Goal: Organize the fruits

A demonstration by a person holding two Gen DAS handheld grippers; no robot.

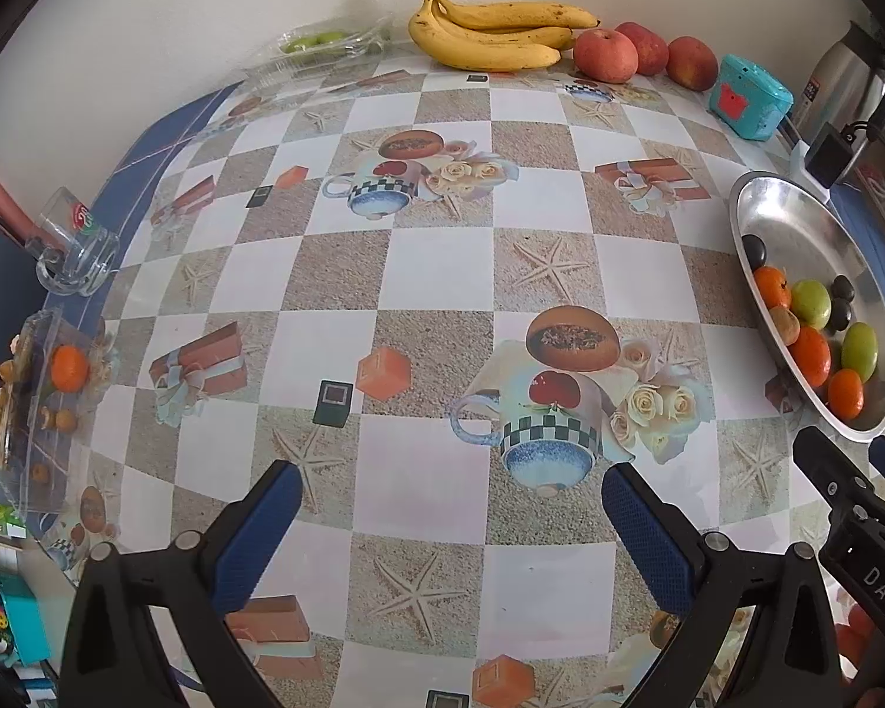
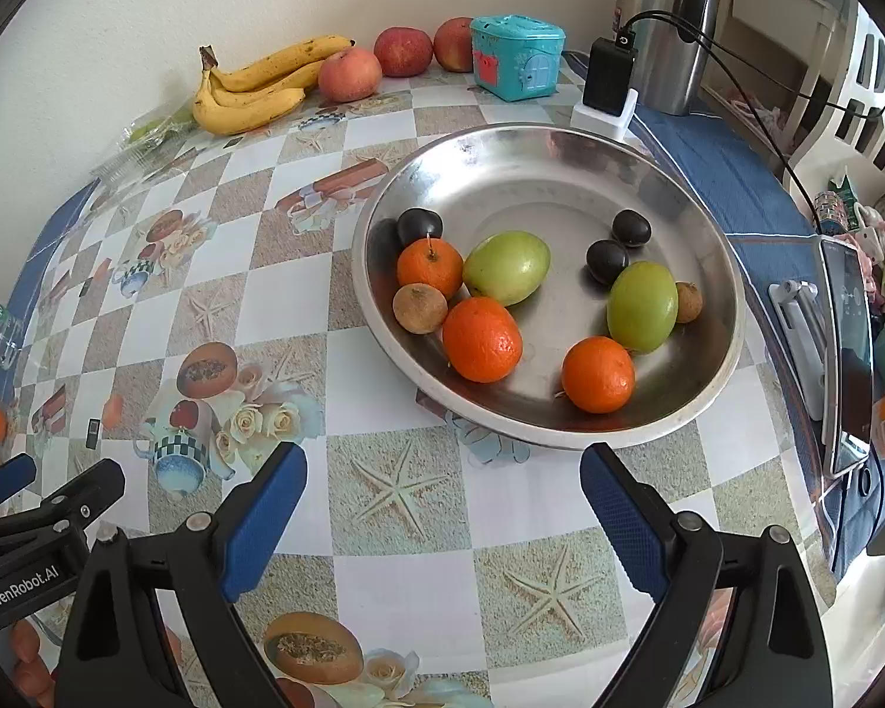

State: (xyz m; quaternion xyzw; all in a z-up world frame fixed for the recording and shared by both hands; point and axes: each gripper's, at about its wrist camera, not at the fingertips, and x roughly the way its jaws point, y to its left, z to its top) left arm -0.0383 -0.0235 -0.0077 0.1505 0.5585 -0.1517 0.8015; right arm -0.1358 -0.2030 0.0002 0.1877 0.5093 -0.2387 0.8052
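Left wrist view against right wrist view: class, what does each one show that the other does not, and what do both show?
Only the left wrist view shows the clear plastic tray clearly, at the table's left edge, holding one orange. Only the right wrist view shows the phone on a stand and the two brown fruits in full. Both show the metal bowl, bananas, red apples, teal box and open grippers, left and right.

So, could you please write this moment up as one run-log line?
left gripper: open, empty, over table | right gripper: open, empty, before metal bowl | bowl: mixed small fruit | bananas, apples by wall
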